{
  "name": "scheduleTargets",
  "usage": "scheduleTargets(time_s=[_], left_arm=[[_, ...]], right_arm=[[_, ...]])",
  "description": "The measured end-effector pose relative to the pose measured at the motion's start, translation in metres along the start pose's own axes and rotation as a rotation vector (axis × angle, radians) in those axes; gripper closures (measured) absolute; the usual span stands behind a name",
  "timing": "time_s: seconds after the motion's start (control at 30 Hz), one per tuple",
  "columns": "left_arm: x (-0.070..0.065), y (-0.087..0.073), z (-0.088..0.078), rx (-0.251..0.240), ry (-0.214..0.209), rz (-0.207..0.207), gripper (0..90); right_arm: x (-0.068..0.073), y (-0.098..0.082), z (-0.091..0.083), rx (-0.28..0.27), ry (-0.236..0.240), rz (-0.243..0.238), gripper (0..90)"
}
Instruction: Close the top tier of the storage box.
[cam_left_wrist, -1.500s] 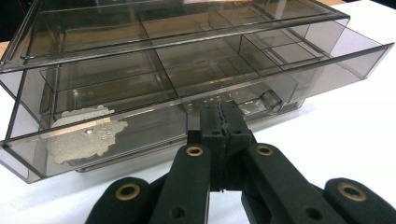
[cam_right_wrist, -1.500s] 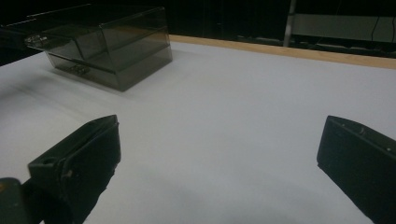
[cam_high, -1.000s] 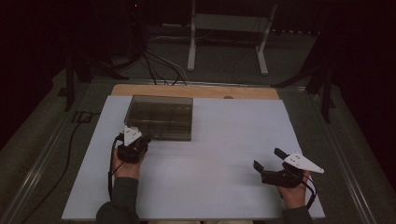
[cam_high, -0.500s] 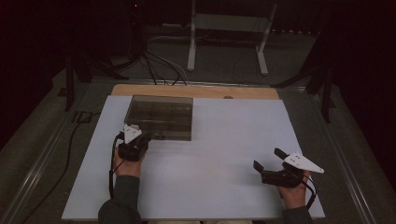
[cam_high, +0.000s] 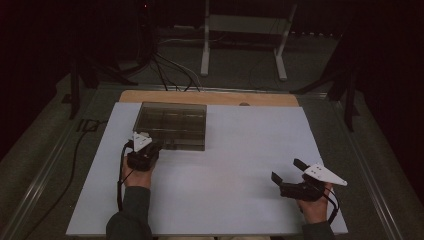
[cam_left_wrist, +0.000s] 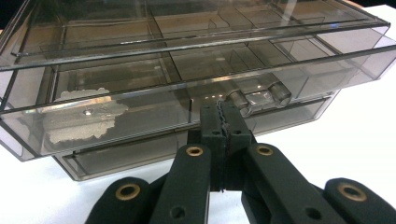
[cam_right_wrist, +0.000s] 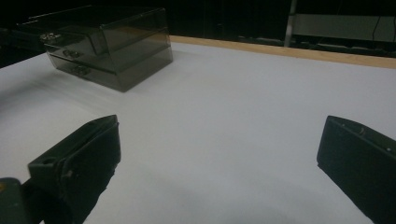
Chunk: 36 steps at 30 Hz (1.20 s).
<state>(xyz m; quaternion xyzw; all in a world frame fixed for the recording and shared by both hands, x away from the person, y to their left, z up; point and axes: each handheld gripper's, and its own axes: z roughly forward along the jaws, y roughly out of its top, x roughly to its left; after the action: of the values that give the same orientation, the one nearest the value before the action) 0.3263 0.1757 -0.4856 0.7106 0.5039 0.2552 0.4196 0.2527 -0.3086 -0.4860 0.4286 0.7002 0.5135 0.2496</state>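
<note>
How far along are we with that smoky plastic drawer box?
Done: the left tongs are shut and sit at the front of the upper drawer of the drawer box, beside its clear latch. In hand: that drawer juts out over the lower one, so it looks partly pulled. Left: probably drawing it out further; the right tongs wait open over bare table.

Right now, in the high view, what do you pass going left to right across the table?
Left black claw → smoky clear plastic drawer box → bare white table → right black claw, open.
</note>
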Motion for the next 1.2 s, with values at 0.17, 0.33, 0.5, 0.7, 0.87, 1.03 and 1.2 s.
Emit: scheduleTargets(time_s=[0.17,0.33,0.5,0.7,0.87,1.03,1.2], left_arm=[[0.0,0.001,0.001,-0.006,0.002,0.0,90.0],[0.001,0.005,0.005,0.0,0.011,0.004,90.0],[0.002,0.007,0.008,-0.001,0.018,-0.002,90.0],[0.002,0.01,0.012,0.004,0.025,-0.008,90.0],[0.002,0.013,0.015,0.005,0.031,-0.011,90.0],[0.003,0.015,0.017,0.005,0.036,-0.016,90.0],[0.003,0.015,0.018,0.003,0.033,-0.017,90.0]], right_arm=[[0.0,0.0,0.0,0.001,0.001,-0.001,0.0],[0.0,0.0,0.001,0.002,0.002,-0.002,0.0],[0.001,0.0,0.001,0.003,0.002,-0.002,0.0],[0.0,0.0,0.001,0.004,0.005,-0.002,0.0],[0.0,0.0,0.001,0.004,0.003,-0.001,0.0],[0.0,0.0,0.0,0.004,0.002,0.003,0.0],[0.0,0.0,0.0,0.002,0.002,0.003,0.0]])
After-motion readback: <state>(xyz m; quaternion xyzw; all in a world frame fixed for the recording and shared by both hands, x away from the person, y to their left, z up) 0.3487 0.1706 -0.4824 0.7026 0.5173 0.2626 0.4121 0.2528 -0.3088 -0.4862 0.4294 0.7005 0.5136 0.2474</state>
